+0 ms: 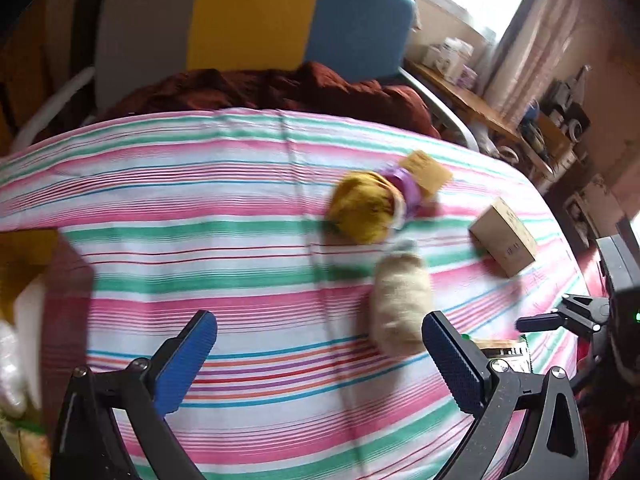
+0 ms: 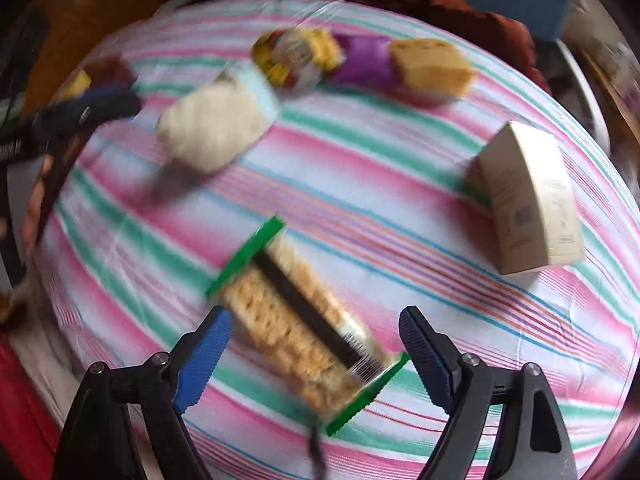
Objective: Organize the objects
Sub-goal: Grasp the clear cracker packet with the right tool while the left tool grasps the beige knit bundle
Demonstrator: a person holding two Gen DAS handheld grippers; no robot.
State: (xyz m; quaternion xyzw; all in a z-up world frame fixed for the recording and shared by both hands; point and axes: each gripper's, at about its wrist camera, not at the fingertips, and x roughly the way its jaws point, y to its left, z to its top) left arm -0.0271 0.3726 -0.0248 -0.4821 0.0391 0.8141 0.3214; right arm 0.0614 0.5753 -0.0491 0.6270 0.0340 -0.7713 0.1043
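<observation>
Objects lie on a striped cloth over a round table. My left gripper is open and empty above the cloth; a cream knitted roll lies just beyond its right finger. My right gripper is open, low over a clear snack packet with green ends that lies between its fingers. Farther off lie a yellow soft toy, a purple packet, a tan block and a beige carton. The roll is blurred in the right wrist view.
A chair with grey, yellow and blue back panels and a dark red blanket stands behind the table. A cluttered wooden shelf runs along the right wall. A dark red box sits at the left table edge.
</observation>
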